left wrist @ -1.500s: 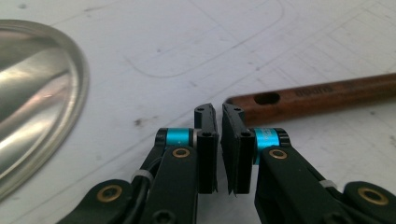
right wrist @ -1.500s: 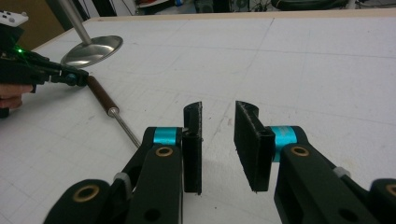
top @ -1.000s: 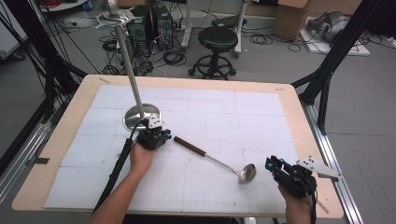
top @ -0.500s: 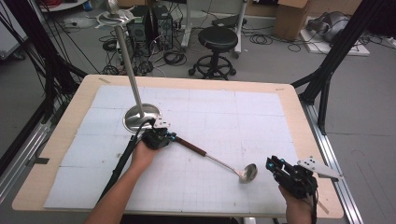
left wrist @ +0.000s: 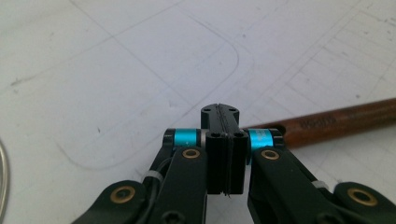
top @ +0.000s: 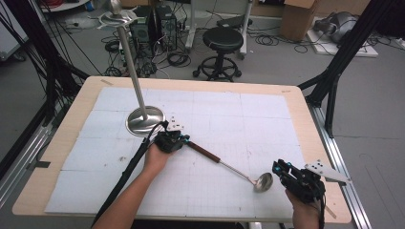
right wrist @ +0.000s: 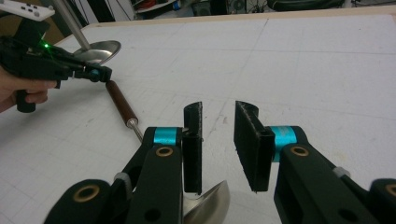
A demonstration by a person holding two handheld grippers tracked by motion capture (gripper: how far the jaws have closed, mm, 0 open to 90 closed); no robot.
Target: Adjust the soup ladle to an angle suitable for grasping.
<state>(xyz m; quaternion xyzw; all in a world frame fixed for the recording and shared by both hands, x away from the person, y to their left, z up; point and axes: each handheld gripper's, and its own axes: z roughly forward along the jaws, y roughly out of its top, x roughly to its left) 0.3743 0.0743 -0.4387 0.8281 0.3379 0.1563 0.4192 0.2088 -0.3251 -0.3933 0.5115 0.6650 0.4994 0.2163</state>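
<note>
A: What colours are showing on the ladle (top: 229,164)?
B: Its handle is showing reddish brown, the stem and bowl are gleaming silver.
A: And the mat (top: 239,124)?
B: It is showing white, ruled with a fine grey grid; the table (top: 305,129) edge around it is showing pale wood.
A: The grippers?
B: The left gripper (left wrist: 219,119) and right gripper (right wrist: 218,140) are both showing black, with turquoise bands and brass-coloured rivets.
A: The stand (top: 143,119)?
B: Its base and pole are shining silver.
</note>
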